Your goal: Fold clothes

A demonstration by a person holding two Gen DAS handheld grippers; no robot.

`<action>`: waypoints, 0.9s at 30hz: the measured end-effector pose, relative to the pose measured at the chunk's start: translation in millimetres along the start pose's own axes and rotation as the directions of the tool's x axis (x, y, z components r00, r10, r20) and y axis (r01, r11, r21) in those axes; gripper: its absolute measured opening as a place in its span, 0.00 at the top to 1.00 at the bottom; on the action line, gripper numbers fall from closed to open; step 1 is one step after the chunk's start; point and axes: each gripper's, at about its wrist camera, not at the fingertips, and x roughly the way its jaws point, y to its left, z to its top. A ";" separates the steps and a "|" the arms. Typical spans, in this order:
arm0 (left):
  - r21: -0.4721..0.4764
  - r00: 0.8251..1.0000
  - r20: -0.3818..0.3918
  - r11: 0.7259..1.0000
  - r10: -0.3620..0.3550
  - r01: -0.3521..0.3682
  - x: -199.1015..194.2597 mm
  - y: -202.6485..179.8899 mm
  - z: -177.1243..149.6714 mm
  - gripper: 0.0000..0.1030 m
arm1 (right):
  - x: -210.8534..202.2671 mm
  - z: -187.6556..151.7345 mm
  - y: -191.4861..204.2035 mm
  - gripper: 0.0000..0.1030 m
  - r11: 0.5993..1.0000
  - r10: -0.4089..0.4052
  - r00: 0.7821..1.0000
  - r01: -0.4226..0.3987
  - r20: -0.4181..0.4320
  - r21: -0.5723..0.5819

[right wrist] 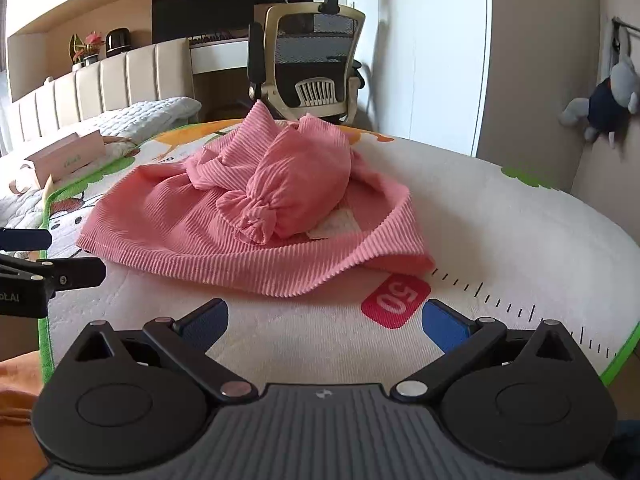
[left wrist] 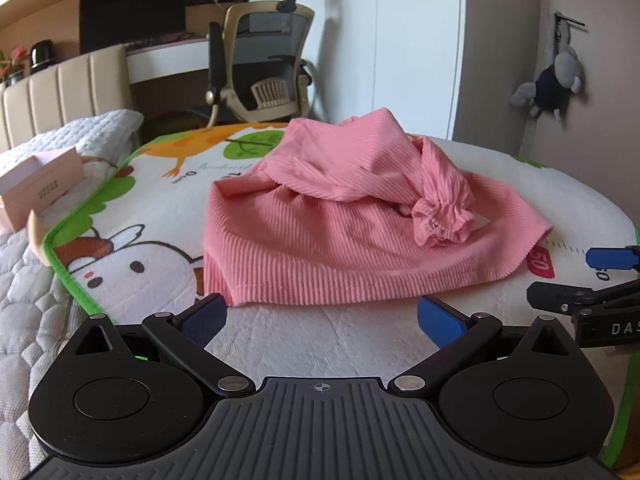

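1. Left gripper [left wrist: 322, 318]: blue-padded fingers [left wrist: 440, 316] spread wide apart, released, nothing between them. Left pad sits just at the near hem of the garment; contact cannot be told.
2. Right gripper [right wrist: 325, 320]: blue-padded fingers [right wrist: 444, 322] likewise spread and released, empty, low over the mat, short of the garment. It also shows at the right edge of the left wrist view [left wrist: 592, 280].
3. Pink ribbed knit garment [left wrist: 344, 216] lies crumpled on the mat, ahead of both grippers. Body spread roughly flat; a sleeve with gathered ruffled cuff [left wrist: 442, 224] is thrown across the top. In the right wrist view, same garment [right wrist: 224, 240], cuff [right wrist: 252, 216] bunched at centre.
4. White cartoon-printed play mat with green edge [left wrist: 168, 216] covers the bed; a red label reading "50" [right wrist: 396, 300] and ruler ticks are printed by the garment's right corner.
5. Pale pink rectangular cardboard box [left wrist: 38, 186] rests on the white quilted bedding [left wrist: 24, 304], left of the mat.
6. Background: beige mesh office chair [left wrist: 266, 68], grey plush toy hanging on the wall [left wrist: 554, 80].
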 end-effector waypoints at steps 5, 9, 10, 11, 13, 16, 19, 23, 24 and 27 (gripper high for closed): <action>-0.010 1.000 -0.016 1.000 -0.004 0.004 2.7 0.2 -0.8 0.00 | 3.0 -4.5 -2.0 0.00 1.000 0.010 0.999 -0.010 -0.031 0.010; -0.017 1.000 -0.029 1.000 -0.008 0.008 4.9 0.4 -1.4 0.00 | 6.0 -4.3 3.3 0.00 1.000 0.003 0.999 -0.003 -0.042 -0.007; -0.019 0.999 -0.032 1.000 -0.009 0.008 5.5 0.4 -1.5 0.00 | 6.3 -4.2 2.3 0.00 1.000 0.005 0.999 -0.005 -0.040 -0.001; -0.021 0.999 -0.035 1.000 -0.010 0.009 6.0 0.4 -1.7 0.00 | 6.5 -4.1 1.3 0.00 1.000 0.005 0.999 -0.005 -0.039 0.004; -0.025 0.999 -0.040 1.000 -0.014 0.013 6.4 2.1 -2.0 0.00 | 7.1 -4.1 -0.3 0.00 1.000 0.003 0.999 -0.003 -0.038 0.012; -0.027 0.999 -0.046 1.000 -0.015 0.013 7.0 2.7 -1.9 0.00 | 7.4 -4.0 -1.2 0.00 1.000 0.000 0.999 0.001 -0.037 0.016; -0.031 0.998 -0.055 0.999 -0.013 0.011 8.3 3.0 -1.8 0.00 | 6.8 -4.2 -0.4 0.00 1.000 0.002 0.999 -0.001 -0.036 0.013; -0.035 0.998 -0.061 0.999 -0.012 0.010 8.9 3.3 -1.9 0.00 | 5.4 -4.5 1.2 0.00 1.000 0.004 0.999 -0.004 -0.032 0.006; -0.034 0.998 -0.062 0.999 -0.012 0.010 9.1 3.2 -1.9 0.00 | 5.2 -4.5 1.5 0.00 1.000 0.005 0.999 -0.005 -0.032 0.005; -0.034 0.998 -0.065 0.999 -0.011 0.009 9.1 3.1 -1.8 0.00 | 5.1 -4.4 1.6 0.00 1.000 0.004 1.000 -0.004 -0.031 0.004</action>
